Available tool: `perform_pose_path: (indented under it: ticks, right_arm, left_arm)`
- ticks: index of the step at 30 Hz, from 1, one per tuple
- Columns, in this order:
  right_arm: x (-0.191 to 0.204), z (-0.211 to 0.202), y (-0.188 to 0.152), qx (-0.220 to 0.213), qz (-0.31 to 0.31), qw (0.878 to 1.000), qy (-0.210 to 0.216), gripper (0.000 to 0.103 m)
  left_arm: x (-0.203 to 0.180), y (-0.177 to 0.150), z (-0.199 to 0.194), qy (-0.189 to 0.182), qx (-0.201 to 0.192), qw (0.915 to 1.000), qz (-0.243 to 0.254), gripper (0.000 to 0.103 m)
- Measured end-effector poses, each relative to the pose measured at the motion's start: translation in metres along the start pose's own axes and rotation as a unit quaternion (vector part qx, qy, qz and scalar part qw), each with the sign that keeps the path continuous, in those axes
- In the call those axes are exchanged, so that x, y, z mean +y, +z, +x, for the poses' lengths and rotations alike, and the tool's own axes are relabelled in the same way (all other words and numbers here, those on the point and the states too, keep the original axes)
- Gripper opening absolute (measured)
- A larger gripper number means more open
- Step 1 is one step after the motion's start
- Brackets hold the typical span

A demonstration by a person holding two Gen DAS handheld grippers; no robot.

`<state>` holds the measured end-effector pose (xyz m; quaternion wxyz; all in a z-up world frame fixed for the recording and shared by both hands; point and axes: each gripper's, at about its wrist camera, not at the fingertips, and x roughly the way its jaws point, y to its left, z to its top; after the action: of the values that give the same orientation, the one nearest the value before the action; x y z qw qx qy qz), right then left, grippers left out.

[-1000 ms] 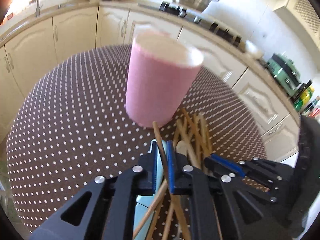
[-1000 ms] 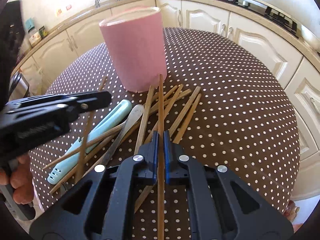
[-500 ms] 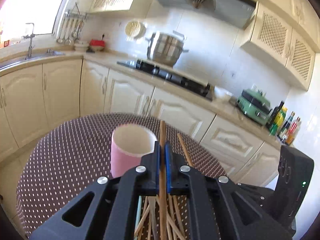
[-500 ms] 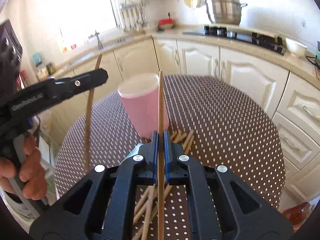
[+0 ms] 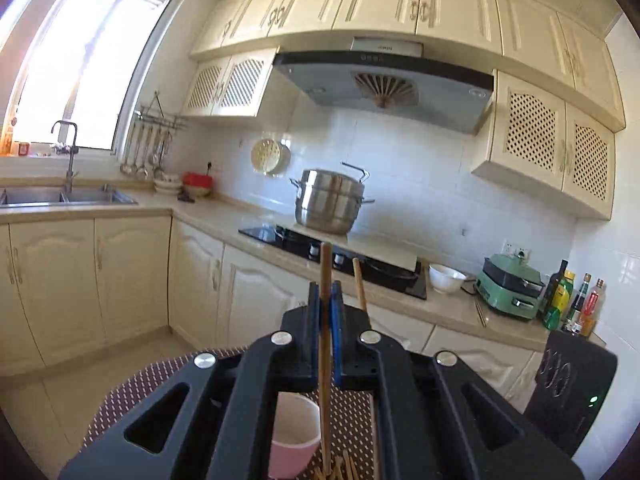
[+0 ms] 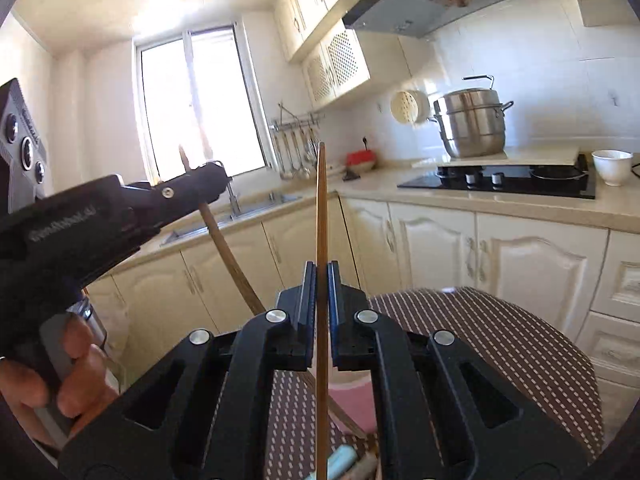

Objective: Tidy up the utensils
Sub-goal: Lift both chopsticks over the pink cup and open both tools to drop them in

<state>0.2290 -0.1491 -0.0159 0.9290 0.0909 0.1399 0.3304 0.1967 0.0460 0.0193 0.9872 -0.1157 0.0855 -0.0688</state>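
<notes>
Two wooden chopsticks stand upright, one [image 5: 325, 320] clenched in the left gripper [image 5: 325, 300], the other [image 6: 321, 216] clenched in the right gripper [image 6: 321, 280], both raised above the pink cup [image 5: 294, 436] on the dotted counter [image 6: 520, 344].

Right gripper [image 6: 321, 280] is clamped on a chopstick [image 6: 321, 208] standing straight up, the pink cup [image 6: 354, 404] sits right below it on the dotted table [image 6: 520, 344], and left of that chopstick the left gripper [image 6: 208, 178] pinches a tilted one [image 6: 228, 252].
</notes>
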Motion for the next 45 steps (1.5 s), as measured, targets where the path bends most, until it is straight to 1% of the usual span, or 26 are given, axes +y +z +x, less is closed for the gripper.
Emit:
perform_pose_path:
  ticks: [4,7,10,11,13,17,21,22,23,24,25,26,29,31,33,37,40,45]
  right_arm:
    - [-0.003,0.015,0.014,-0.046,0.009,0.999,-0.001,0.006]
    - [-0.005,0.026,0.020,-0.071,0.011,0.997,-0.007,0.006]
    - [-0.007,0.036,0.024,-0.097,0.007,0.995,-0.029,0.006]
    - [-0.009,0.039,0.023,-0.100,0.010,0.994,-0.031,0.006]
    - [-0.011,0.047,0.020,-0.110,0.008,0.993,-0.041,0.006]
    - [-0.011,0.057,0.011,-0.121,-0.001,0.991,-0.058,0.006]
    - [-0.015,0.065,0.004,-0.119,-0.003,0.990,-0.068,0.006]
    - [-0.016,0.066,0.002,-0.118,-0.004,0.991,-0.069,0.006]
    - [-0.016,0.067,0.000,-0.116,-0.003,0.991,-0.070,0.006]
    - [-0.016,0.067,-0.003,-0.114,-0.004,0.991,-0.069,0.006]
    - [-0.016,0.067,-0.004,-0.113,-0.007,0.991,-0.069,0.006]
    - [-0.016,0.067,-0.006,-0.111,-0.011,0.991,-0.070,0.006]
    - [-0.014,0.066,-0.010,-0.104,-0.017,0.992,-0.068,0.006]
    - [-0.013,0.065,-0.012,-0.099,-0.025,0.992,-0.067,0.006]
    - [-0.010,0.065,-0.014,-0.095,-0.033,0.993,-0.068,0.006]
    - [-0.006,0.062,-0.019,-0.085,-0.051,0.992,-0.073,0.006]
    - [-0.003,0.061,-0.024,-0.075,-0.066,0.992,-0.079,0.006]
    - [-0.004,0.056,-0.035,-0.058,-0.071,0.991,-0.094,0.007]
  left_arm:
    - [0.006,0.022,-0.005,0.000,-0.025,0.9997,-0.006,0.005]
    - [0.008,0.034,-0.011,0.009,-0.048,0.9988,0.004,0.005]
    - [0.011,0.039,-0.004,0.011,-0.048,0.9988,0.003,0.005]
    - [0.014,0.037,-0.001,0.014,-0.047,0.9988,0.003,0.005]
    - [0.017,0.033,0.012,0.022,-0.033,0.9992,0.003,0.005]
    - [0.027,0.012,0.038,0.034,-0.001,0.9994,0.007,0.005]
    - [0.033,-0.012,0.059,0.038,0.038,0.9985,0.009,0.006]
    - [0.033,-0.016,0.062,0.044,0.037,0.9983,0.007,0.007]
    - [0.034,-0.021,0.065,0.050,0.042,0.9978,0.010,0.008]
    - [0.035,-0.024,0.067,0.058,0.044,0.9972,0.014,0.017]
    - [0.036,-0.029,0.067,0.070,0.044,0.9964,0.021,0.031]
    - [0.038,-0.031,0.067,0.076,0.042,0.9960,0.024,0.035]
    - [0.044,-0.036,0.066,0.087,0.043,0.9950,0.022,0.041]
    - [0.048,-0.039,0.063,0.103,0.040,0.9936,0.024,0.052]
    - [0.053,-0.043,0.059,0.112,0.040,0.9926,0.025,0.059]
    - [0.059,-0.048,0.055,0.120,0.043,0.9917,0.020,0.066]
    - [0.062,-0.053,0.051,0.128,0.045,0.9904,0.025,0.070]
    - [0.065,-0.063,0.044,0.136,0.056,0.9886,0.033,0.072]
